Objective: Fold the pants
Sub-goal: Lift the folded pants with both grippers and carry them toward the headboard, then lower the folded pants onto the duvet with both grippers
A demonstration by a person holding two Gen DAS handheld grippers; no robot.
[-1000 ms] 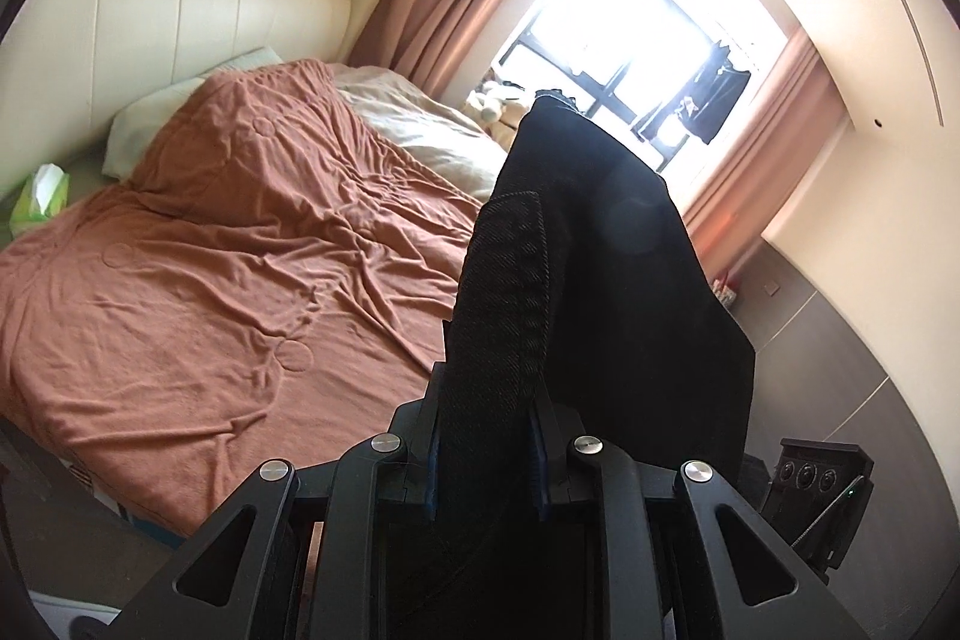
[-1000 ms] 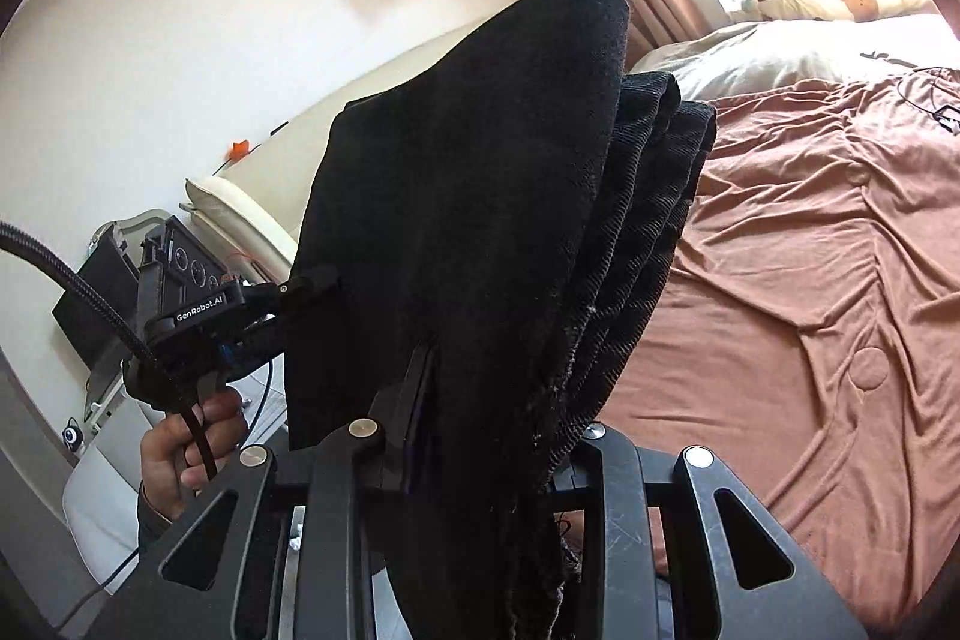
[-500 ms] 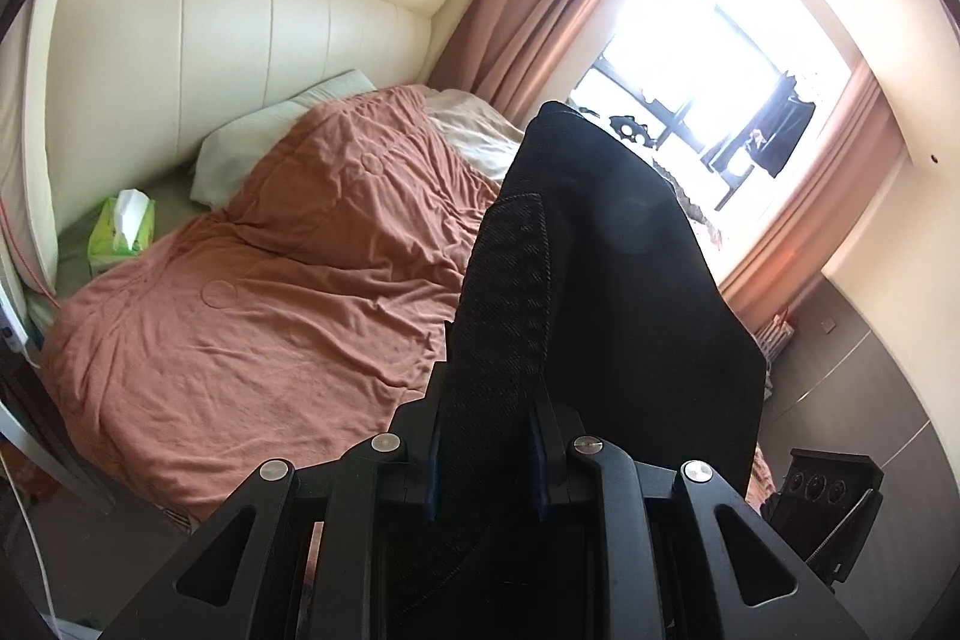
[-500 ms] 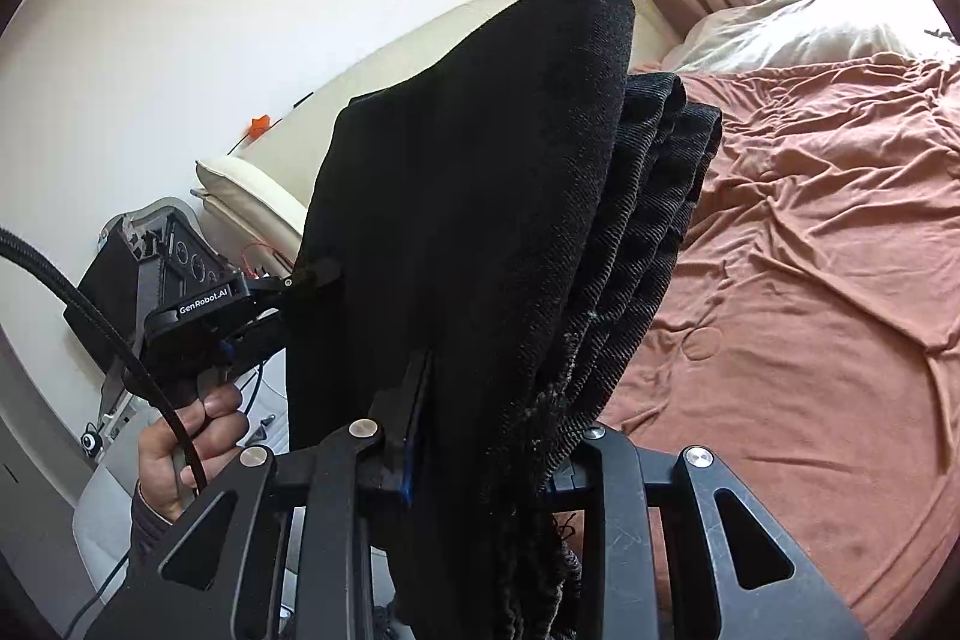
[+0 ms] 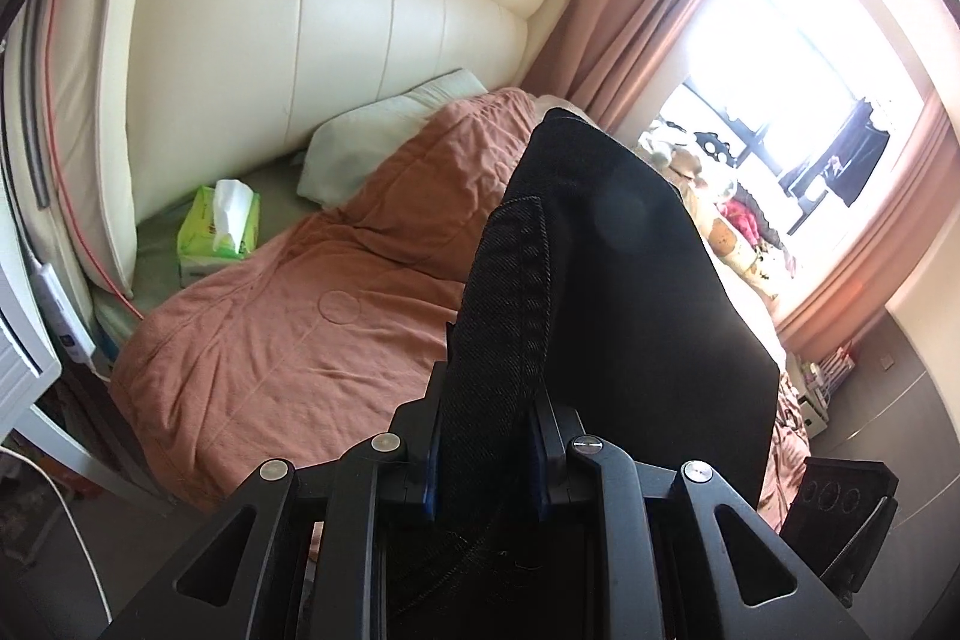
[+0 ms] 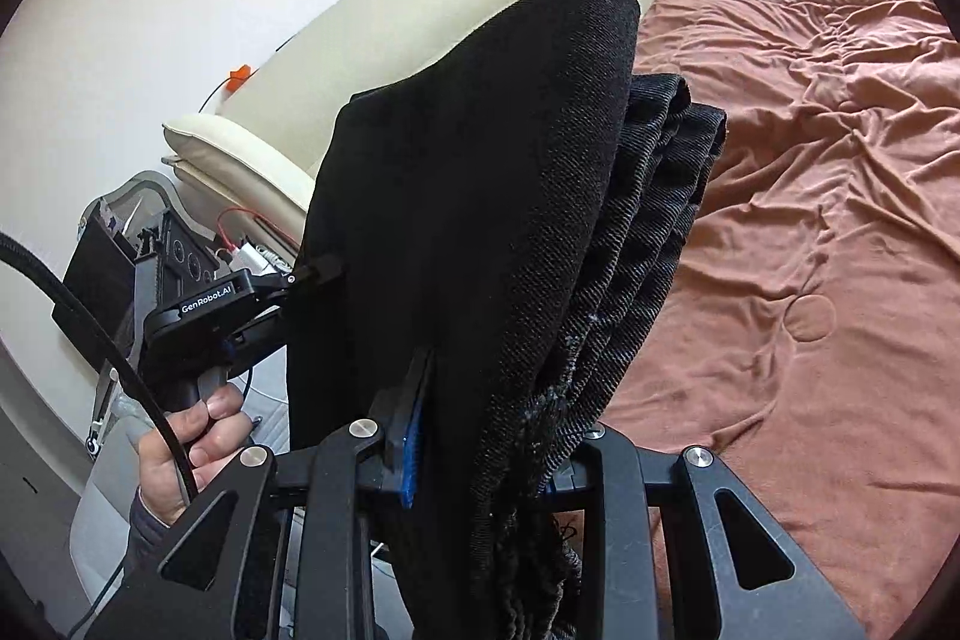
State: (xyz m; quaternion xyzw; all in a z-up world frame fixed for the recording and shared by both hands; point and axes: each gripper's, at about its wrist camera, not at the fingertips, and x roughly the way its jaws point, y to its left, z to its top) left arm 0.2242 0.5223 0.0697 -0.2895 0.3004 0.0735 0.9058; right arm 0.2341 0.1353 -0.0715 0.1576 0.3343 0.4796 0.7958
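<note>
Both grippers carry the black pants in the air over the foot of the bed. The left gripper has its jaws pinching a thick stitched edge of the cloth, which stands up ahead of them and blocks much of that view. The right gripper has its jaws pinching several stacked layers with a frayed hem, so the pants look already doubled over at least once. In the right wrist view, the left gripper shows beyond the cloth, its tips nipping the far edge, with a hand on its grip. The garment hangs between the two grippers, clear of the blanket, which lies ahead of and below both. The step in hand seems to be carrying the part-folded pants to the bed. The next move likely calls for lowering both ends together onto a flat stretch of blanket, keeping the layers aligned and the cloth taut between the jaws, so the stack does not slump or fan out on landing.
</note>
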